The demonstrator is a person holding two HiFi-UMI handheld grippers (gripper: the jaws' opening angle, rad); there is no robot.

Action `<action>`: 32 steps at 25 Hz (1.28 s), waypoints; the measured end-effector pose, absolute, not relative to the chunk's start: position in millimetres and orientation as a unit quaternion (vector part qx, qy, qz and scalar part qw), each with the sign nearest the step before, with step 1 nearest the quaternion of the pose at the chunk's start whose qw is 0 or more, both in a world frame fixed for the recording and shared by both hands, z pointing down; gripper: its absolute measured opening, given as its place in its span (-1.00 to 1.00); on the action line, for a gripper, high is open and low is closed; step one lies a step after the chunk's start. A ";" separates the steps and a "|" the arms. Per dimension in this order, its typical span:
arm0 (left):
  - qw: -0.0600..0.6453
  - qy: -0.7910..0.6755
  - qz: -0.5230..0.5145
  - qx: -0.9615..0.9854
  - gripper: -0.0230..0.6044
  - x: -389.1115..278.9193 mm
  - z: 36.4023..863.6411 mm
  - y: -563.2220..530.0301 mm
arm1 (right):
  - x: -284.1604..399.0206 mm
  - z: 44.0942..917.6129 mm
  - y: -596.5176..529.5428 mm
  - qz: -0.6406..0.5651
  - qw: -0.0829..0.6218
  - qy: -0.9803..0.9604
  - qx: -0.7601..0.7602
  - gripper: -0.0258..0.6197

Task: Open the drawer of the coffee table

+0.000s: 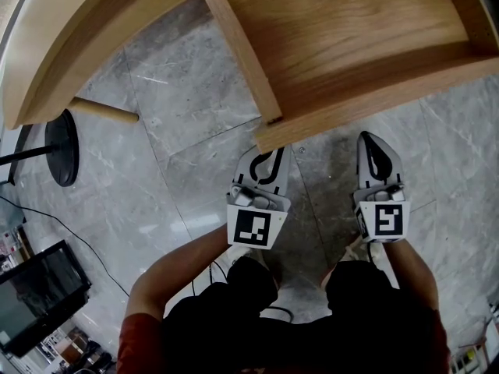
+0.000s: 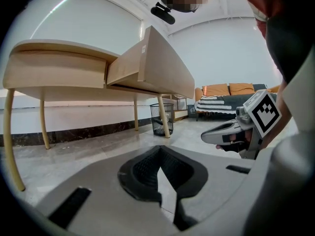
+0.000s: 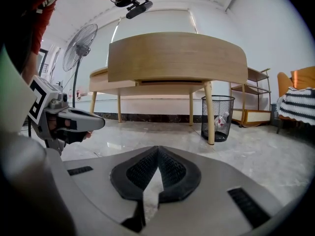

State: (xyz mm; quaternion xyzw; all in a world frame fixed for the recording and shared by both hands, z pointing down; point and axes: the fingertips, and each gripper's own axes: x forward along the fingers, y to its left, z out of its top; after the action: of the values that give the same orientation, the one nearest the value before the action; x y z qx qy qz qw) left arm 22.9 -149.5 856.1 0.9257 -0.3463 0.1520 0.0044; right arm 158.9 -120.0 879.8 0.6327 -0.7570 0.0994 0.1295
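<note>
One mesh bin (image 3: pixel 224 117) beside table leg (image 3: pixel 209 112)

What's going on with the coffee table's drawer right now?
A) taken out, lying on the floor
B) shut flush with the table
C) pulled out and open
C: the drawer juts out from the coffee table, and the head view looks down into its bare wooden inside.

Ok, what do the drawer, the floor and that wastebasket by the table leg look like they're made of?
Drawer: light wood or wood veneer, matt finish; grain lines run across its bottom panel.
Floor: polished grey stone or stone-look tile, judging by the white veining, grout lines and reflections.
Wastebasket: black wire mesh, probably metal; you can see through its wall.
</note>
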 end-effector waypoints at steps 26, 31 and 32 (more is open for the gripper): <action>0.105 -0.488 0.232 0.835 -0.91 -101.7 461.8 -118.1 | 73.3 452.9 -102.8 0.157 0.222 -0.782 0.561 -0.93; 0.132 -0.518 0.213 0.818 -0.91 -126.2 345.5 -105.9 | 57.8 329.6 -104.7 0.158 0.212 -0.783 0.563 -0.93; 0.132 -0.524 0.207 0.815 -0.91 -132.2 323.1 -104.0 | 56.3 307.3 -104.7 0.157 0.208 -0.782 0.566 -0.93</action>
State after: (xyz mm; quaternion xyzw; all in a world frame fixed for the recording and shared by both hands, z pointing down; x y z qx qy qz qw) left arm -132.2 -104.0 323.1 0.8155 -0.5240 0.2073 0.1323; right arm 56.3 -104.7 307.3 0.5659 -0.7821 0.1573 0.2081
